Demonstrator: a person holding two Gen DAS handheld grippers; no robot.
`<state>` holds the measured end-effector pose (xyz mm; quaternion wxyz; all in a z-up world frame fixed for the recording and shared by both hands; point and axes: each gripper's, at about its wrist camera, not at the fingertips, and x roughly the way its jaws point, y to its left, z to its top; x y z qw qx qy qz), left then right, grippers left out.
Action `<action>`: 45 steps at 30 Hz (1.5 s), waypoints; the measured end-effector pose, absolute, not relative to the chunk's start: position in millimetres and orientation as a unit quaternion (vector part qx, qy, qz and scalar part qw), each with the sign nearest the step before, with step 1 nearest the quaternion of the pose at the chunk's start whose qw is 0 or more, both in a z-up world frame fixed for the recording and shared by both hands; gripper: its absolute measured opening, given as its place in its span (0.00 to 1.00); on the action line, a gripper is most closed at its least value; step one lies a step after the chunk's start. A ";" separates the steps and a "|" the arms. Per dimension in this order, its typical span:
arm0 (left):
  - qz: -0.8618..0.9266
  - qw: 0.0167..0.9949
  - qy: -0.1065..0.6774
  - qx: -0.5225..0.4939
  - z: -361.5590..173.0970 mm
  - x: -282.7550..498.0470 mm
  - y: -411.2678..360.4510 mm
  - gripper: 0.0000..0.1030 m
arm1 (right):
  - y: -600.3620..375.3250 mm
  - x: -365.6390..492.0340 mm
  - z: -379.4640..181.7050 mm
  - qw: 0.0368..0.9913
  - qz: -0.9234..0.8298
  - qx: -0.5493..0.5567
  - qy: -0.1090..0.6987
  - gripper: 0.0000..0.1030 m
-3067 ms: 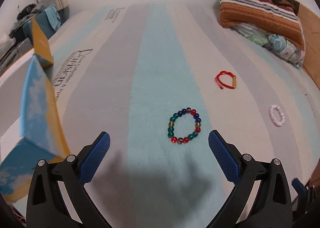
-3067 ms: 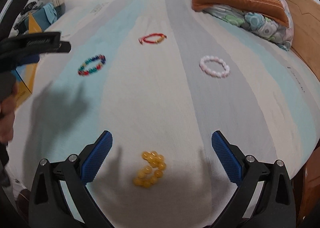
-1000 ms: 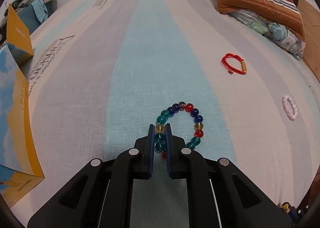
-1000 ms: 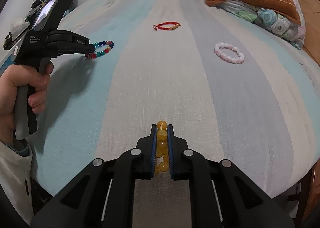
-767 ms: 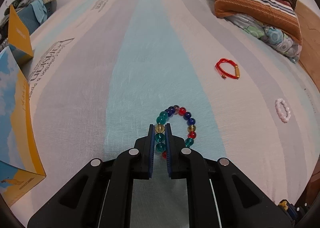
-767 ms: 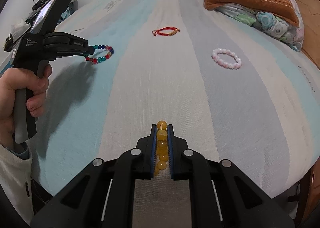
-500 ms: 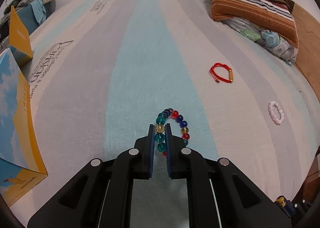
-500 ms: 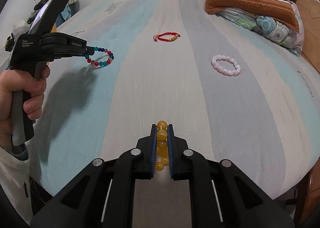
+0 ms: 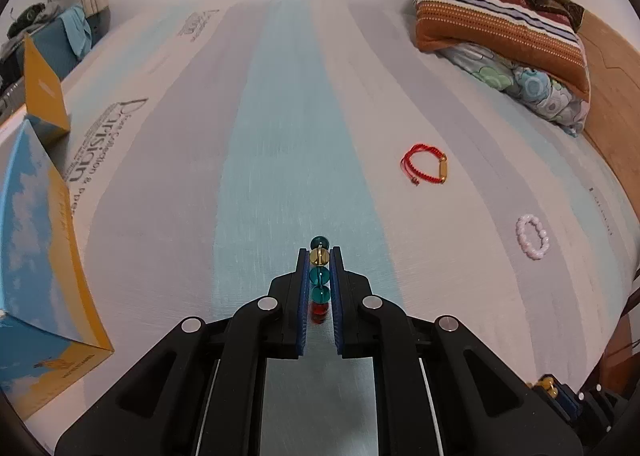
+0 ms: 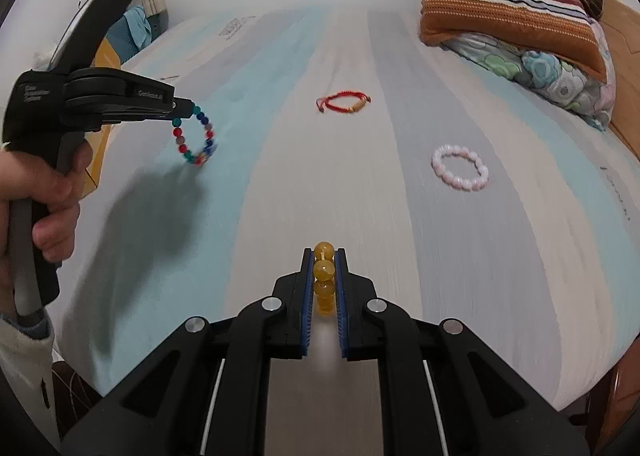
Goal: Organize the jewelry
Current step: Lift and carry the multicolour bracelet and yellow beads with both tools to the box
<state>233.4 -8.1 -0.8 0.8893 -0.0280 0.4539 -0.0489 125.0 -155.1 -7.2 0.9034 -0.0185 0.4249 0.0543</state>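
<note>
My left gripper [image 9: 319, 256] is shut on a multicoloured bead bracelet [image 9: 320, 276] and holds it above the striped bed; in the right wrist view the bracelet [image 10: 194, 136] hangs from the left gripper [image 10: 188, 108] clear of the sheet. My right gripper [image 10: 324, 256] is shut on a yellow bead bracelet [image 10: 324, 280], lifted off the bed. A red cord bracelet [image 9: 425, 168] and a pink bead bracelet [image 9: 531, 236] lie flat on the bed; both also show in the right wrist view, red cord [image 10: 344, 102] and pink beads [image 10: 460, 168].
A blue and yellow open box [image 9: 44, 240] stands at the bed's left edge. Stacked pillows [image 9: 500, 32] lie at the far right by a wooden frame [image 9: 612, 96]. The striped sheet [image 9: 288, 116] covers the bed.
Both grippers closed on their bracelets and have lifted them. The multicoloured bracelet now hangs vertically, off the sheet, and the yellow one has risen with the right gripper.
</note>
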 end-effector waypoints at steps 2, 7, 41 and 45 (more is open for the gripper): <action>-0.046 0.891 0.451 -0.023 5.0 229.7 -8.8 0.09 | -153.7 129.0 -2.4 0.905 0.058 -0.014 0.422 0.09; -0.046 0.893 0.447 -0.021 20.1 220.6 -7.0 0.09 | -150.3 140.2 4.3 0.901 0.074 0.001 0.428 0.09; 0.044 0.919 0.390 -0.025 132.9 140.5 102.9 0.09 | -35.1 178.1 120.4 0.905 0.152 -0.004 0.397 0.09; 0.059 0.921 0.384 -0.028 144.3 129.5 125.1 0.09 | -6.1 180.1 138.5 0.901 0.181 -0.004 0.394 0.09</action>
